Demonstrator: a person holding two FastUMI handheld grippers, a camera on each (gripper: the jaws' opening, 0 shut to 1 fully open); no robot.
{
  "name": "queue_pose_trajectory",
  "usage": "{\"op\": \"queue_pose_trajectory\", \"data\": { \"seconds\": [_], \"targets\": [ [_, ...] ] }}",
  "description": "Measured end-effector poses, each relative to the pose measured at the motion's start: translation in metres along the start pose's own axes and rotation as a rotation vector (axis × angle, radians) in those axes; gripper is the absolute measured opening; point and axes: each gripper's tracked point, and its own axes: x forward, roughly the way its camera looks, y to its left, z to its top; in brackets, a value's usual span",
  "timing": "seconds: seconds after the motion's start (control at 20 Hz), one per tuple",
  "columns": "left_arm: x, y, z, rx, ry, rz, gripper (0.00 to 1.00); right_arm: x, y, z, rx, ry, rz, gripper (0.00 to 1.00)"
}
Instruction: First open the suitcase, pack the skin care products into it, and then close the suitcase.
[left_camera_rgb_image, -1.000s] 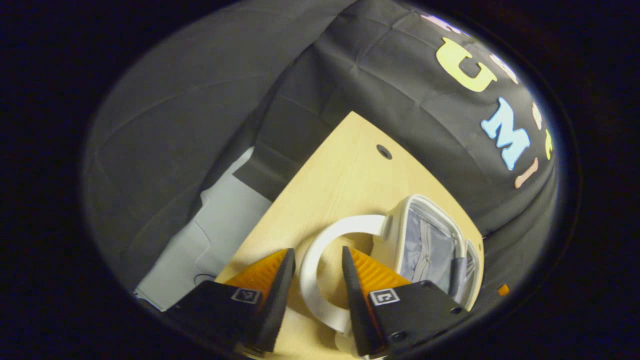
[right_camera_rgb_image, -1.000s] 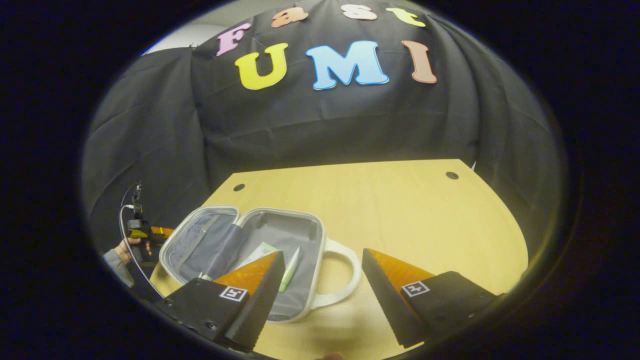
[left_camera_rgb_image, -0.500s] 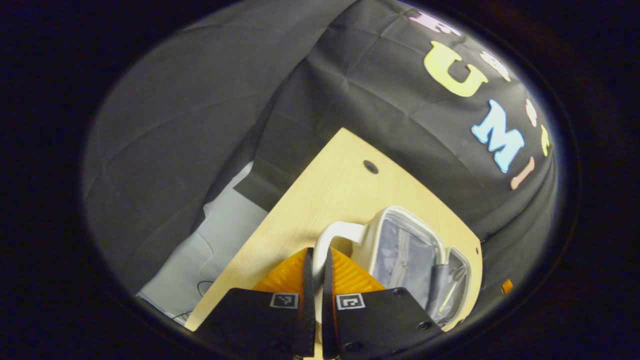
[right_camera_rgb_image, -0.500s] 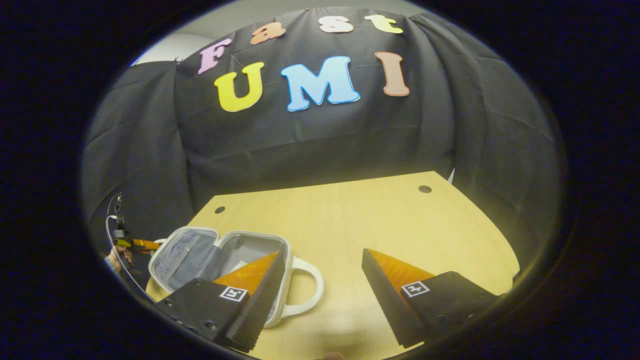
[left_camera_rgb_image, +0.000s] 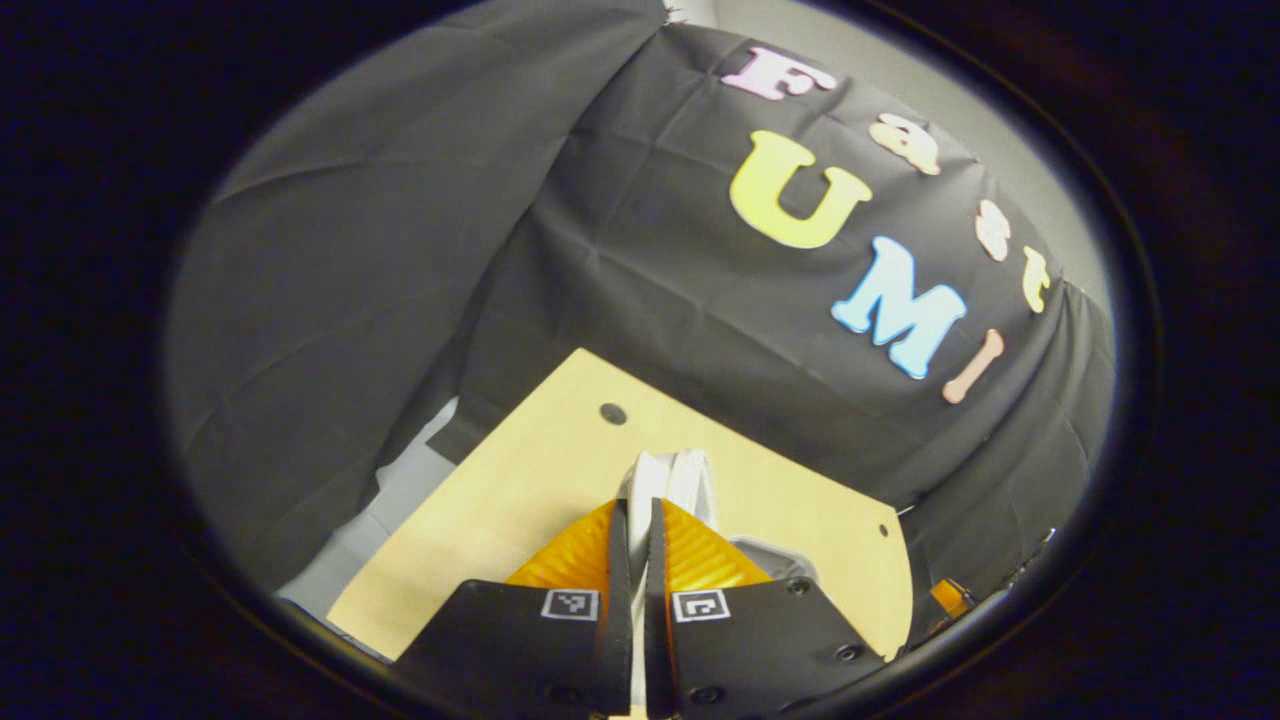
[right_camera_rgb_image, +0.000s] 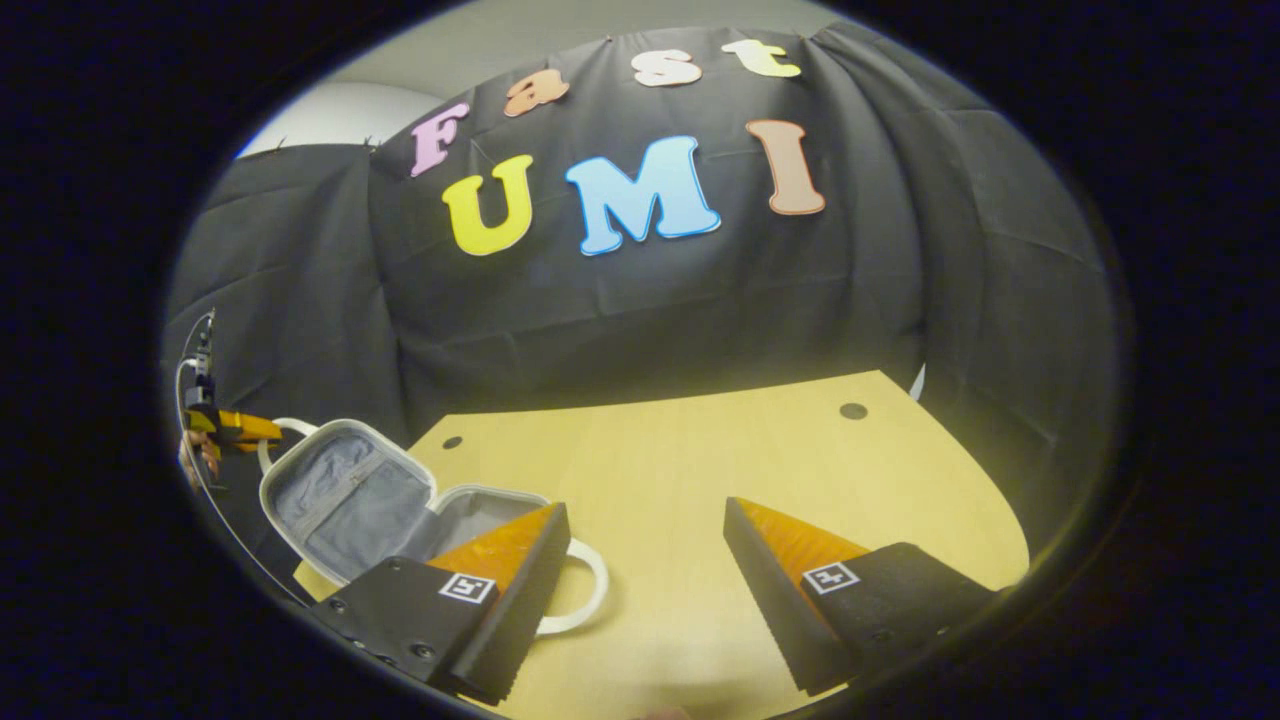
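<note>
One suitcase (right_camera_rgb_image: 350, 495) on table (right_camera_rgb_image: 720, 470), lid (right_camera_rgb_image: 335, 488) raised. Left gripper (left_camera_rgb_image: 632, 520) clamped on lid handle (left_camera_rgb_image: 668, 478). Right gripper (right_camera_rgb_image: 645, 545) gaping, empty. Two handles counted.

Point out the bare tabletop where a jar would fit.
The table is bare from the suitcase across to its right edge, back to the cloth wall. The near-left corner is crowded: the half-raised lid, its handle pinched by the left tongs, and the open right tongs hovering.
</note>
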Motion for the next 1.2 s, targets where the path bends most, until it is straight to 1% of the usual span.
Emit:
{"op": "queue_pose_trajectory", "data": {
  "seconds": [0.2, 0.3, 0.35, 0.45, 0.5, 0.55, 0.6, 0.65, 0.8, 0.9, 0.95, 1.0, 1.05, 1.15, 1.2],
  "targets": [
    [-0.01, -0.111, -0.018, 0.087, -0.046, -0.034, 0.13, -0.012, -0.039, 0.013, -0.031, -0.047, -0.002, 0.95],
    [-0.011, -0.164, -0.038, 0.104, -0.053, -0.059, 0.13, -0.018, -0.06, 0.02, -0.055, -0.08, -0.016, 0.95],
    [-0.009, -0.183, -0.051, 0.108, -0.058, -0.07, 0.13, -0.021, -0.07, 0.021, -0.07, -0.091, -0.027, 0.95],
    [-0.003, -0.226, -0.085, 0.122, -0.048, -0.106, 0.13, -0.025, -0.081, 0.02, -0.089, -0.096, -0.032, 0.95],
    [0.0, -0.247, -0.104, 0.131, -0.036, -0.127, 0.13, -0.028, -0.082, 0.017, -0.09, -0.089, -0.013, 0.95],
    [0.005, -0.265, -0.124, 0.141, -0.028, -0.146, 0.13, -0.03, -0.084, 0.015, -0.094, -0.084, -0.004, 0.89],
    [0.013, -0.283, -0.144, 0.152, -0.017, -0.166, 0.13, -0.033, -0.085, 0.014, -0.101, -0.078, 0.004, 0.95],
    [0.022, -0.298, -0.167, 0.169, 0.004, -0.18, 0.13, -0.035, -0.087, 0.012, -0.109, -0.076, 0.005, 0.95],
    [0.051, -0.329, -0.23, 0.243, 0.058, -0.209, 0.13, -0.045, -0.089, 0.016, -0.114, -0.087, 0.0, 0.95],
    [0.07, -0.342, -0.266, 0.286, 0.114, -0.229, 0.13, -0.047, -0.092, 0.013, -0.124, -0.082, -0.021, 0.95],
    [0.078, -0.344, -0.284, 0.305, 0.135, -0.231, 0.13, -0.048, -0.093, 0.013, -0.127, -0.078, -0.029, 0.95],
    [0.084, -0.346, -0.3, 0.318, 0.159, -0.236, 0.13, -0.05, -0.092, 0.011, -0.131, -0.073, -0.033, 0.89],
    [0.088, -0.345, -0.317, 0.332, 0.183, -0.238, 0.13, -0.05, -0.092, 0.008, -0.134, -0.066, -0.042, 0.95],
    [0.095, -0.339, -0.34, 0.351, 0.229, -0.241, 0.13, -0.054, -0.092, 0.003, -0.126, -0.052, -0.055, 0.95],
    [0.099, -0.337, -0.347, 0.358, 0.242, -0.234, 0.13, -0.055, -0.091, 0.002, -0.122, -0.051, -0.064, 0.89]
  ]
}}
